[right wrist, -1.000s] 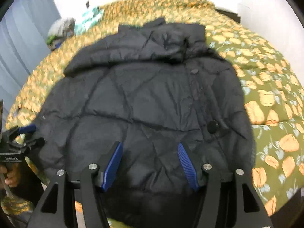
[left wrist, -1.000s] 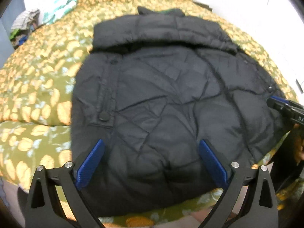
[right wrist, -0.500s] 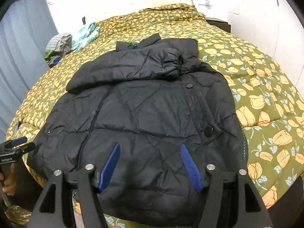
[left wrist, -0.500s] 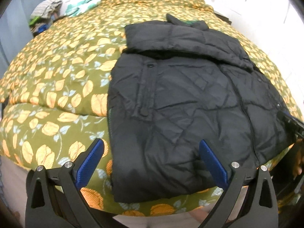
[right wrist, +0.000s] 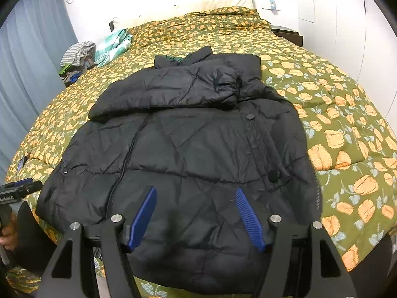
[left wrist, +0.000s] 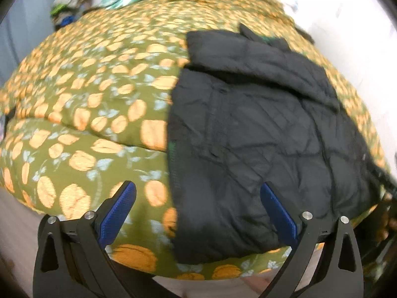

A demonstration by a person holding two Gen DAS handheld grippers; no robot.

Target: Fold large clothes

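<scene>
Bed (right wrist: 335, 114), olive quilt with orange flowers, far edge blurred in left view; black padded jacket (right wrist: 198, 149) flat at its near end, sleeve folded across; left hand-held gripper (left wrist: 196, 213) and right hand-held gripper (right wrist: 196, 216), jaws apart, empty, right's just widened

- A quilt (right wrist: 335, 114) in olive green with an orange floral print covered the whole bed, lying in soft folds toward the near edge.
- Pale pillows (right wrist: 198, 7) lay along the head of the bed, against the white wall.
- A mint-and-white checked cloth (right wrist: 113, 46) lay crumpled on the quilt's far left corner.
- Just beside it, off the bed's edge, sat a heap of mixed clothes (right wrist: 77, 54) topped by a grey striped piece.
- A blue-grey curtain (right wrist: 32, 62) hung down the left side of the room.
- A dark nightstand (right wrist: 287, 33) stood at the bed's far right corner.
- A small shelf (right wrist: 271, 6) was fixed to the wall above it.
</scene>
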